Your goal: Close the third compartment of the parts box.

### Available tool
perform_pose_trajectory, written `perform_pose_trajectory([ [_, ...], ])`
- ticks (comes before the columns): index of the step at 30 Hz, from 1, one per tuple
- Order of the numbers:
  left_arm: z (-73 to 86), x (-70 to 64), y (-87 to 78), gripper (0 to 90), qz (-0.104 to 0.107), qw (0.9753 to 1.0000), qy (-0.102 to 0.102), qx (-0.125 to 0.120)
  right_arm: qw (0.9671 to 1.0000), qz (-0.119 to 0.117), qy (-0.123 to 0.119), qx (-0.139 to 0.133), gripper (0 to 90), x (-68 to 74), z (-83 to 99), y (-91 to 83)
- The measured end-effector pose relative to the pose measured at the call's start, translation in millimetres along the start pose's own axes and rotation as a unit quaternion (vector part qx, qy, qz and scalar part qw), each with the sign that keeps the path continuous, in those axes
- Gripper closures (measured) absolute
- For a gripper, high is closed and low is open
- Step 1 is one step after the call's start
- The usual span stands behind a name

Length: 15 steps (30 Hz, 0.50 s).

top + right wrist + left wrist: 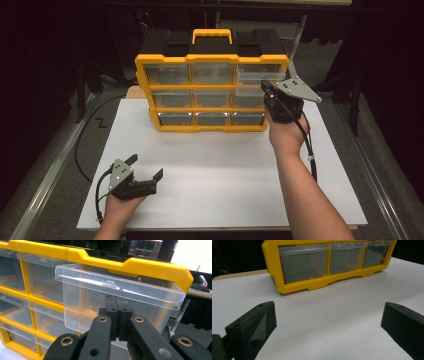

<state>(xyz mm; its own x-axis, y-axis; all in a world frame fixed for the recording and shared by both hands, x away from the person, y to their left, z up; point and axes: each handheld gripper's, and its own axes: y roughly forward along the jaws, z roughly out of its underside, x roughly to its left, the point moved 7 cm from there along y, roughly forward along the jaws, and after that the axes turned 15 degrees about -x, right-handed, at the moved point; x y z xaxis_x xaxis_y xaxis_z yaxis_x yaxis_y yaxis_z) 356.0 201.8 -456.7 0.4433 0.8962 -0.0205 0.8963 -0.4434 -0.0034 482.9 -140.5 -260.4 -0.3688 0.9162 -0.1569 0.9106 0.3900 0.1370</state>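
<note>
The yellow organizer [212, 92] stands upright across the upper middle of the high view, blocking the far half of the white worktop [225, 175]. Its top right drawer [117, 302] juts out past the frame, with the right tool [117, 315] pressed against its clear front, jaws together. From the cabinet's base down to the lower edge, the worktop is bare. The left tool [142, 172] rests at lower left, jaws spread, open board between it and the cabinet.
</note>
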Motion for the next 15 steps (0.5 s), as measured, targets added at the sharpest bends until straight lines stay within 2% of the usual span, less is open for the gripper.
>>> perform_pose_trajectory([
  [4, 0.4, 0.0, 0.2, 0.9, 0.001, 1.0000, 0.000, 0.001, 1.0000, 0.002, -0.001, 0.002, 90.0, -1.0, -0.2, 3.3],
  [5, 0.5, -0.2, 0.3, 0.9, 0.001, 1.0000, 0.001, 0.001, 1.0000, 0.002, -0.008, 0.005, 90.0, -1.6, 0.2, 5.6],
  [15, 0.4, 0.1, -0.1, 0.9, -0.002, 1.0000, 0.000, 0.000, 0.9999, 0.006, -0.006, 0.007, 90.0, -3.7, 2.0, 16.3],
])
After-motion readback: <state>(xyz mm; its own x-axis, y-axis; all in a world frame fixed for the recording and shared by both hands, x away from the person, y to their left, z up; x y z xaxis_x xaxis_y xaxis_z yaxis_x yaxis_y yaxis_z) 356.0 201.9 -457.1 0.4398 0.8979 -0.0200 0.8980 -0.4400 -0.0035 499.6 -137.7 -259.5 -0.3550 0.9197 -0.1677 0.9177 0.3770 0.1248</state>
